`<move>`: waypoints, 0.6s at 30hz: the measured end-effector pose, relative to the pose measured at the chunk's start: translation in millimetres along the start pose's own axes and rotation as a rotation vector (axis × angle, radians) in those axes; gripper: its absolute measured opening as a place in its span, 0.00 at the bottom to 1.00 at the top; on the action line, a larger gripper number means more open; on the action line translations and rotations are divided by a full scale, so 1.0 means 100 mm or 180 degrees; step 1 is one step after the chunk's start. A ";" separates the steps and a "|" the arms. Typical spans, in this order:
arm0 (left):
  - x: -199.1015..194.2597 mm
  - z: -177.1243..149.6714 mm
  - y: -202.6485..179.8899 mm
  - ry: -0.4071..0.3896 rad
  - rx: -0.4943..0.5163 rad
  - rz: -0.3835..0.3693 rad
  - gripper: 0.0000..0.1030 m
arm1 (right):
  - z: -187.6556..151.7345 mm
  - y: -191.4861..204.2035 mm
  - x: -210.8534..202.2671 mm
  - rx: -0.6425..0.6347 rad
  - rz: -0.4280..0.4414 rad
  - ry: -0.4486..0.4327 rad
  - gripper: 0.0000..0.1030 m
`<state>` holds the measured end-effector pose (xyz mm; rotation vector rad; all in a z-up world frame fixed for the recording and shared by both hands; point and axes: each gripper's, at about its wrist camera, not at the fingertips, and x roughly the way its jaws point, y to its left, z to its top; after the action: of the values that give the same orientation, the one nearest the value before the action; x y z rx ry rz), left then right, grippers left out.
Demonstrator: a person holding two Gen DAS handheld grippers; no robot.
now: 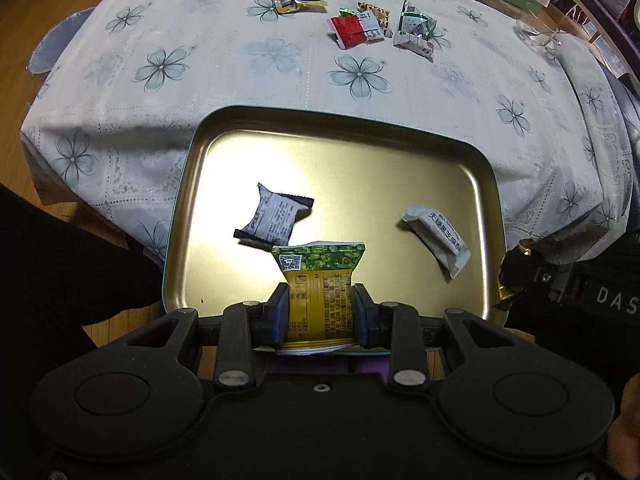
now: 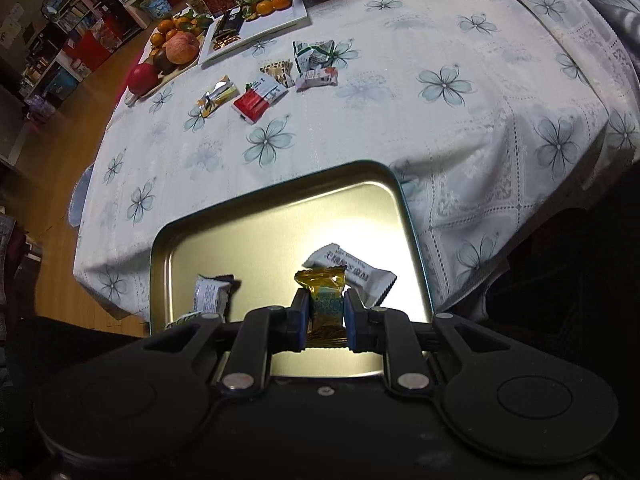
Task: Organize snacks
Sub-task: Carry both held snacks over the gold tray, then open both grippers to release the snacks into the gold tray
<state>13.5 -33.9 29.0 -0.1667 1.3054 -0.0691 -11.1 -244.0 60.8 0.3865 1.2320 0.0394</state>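
We hold two wrapped snacks above a shallow gold metal tin [image 1: 192, 216] that sits at the near edge of the surface [image 1: 280, 80]. Our left tool [image 1: 320, 308] is clamped on a green-and-yellow snack packet [image 1: 320, 280], gripping its lower half; our right tool [image 2: 326, 320] is clamped on a small gold-wrapped candy [image 2: 322, 284]. Both look light, crinkly and soft, likely slippery, so a hold across the flat middle seems safest. Inside the tin lie a white-and-black packet [image 1: 276, 220] and a white bar packet [image 1: 440, 240], well apart. Farther across the flowered tablecloth, more snacks wait: a yellow-and-silver packet [image 1: 300, 0], a red packet [image 1: 352, 30] and a green-and-white packet [image 1: 414, 20].
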 end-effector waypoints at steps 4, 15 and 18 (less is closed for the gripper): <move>-0.03 -0.11 -0.01 0.0006 -0.0011 -0.0063 0.40 | -0.24 -0.02 -0.04 -0.0020 0.0070 0.0064 0.19; -0.02 -0.05 -0.14 -0.0060 0.0125 0.0002 0.40 | -0.24 0.04 -0.06 -0.0065 0.0076 0.0016 0.19; -0.03 -0.02 -0.16 -0.0116 0.0138 0.0004 0.40 | -0.18 0.05 -0.06 -0.0060 0.0084 -0.0013 0.20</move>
<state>10.9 -49.3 34.2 -0.1297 1.2666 -0.0927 -29.3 -235.8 62.9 0.3862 1.2216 0.0727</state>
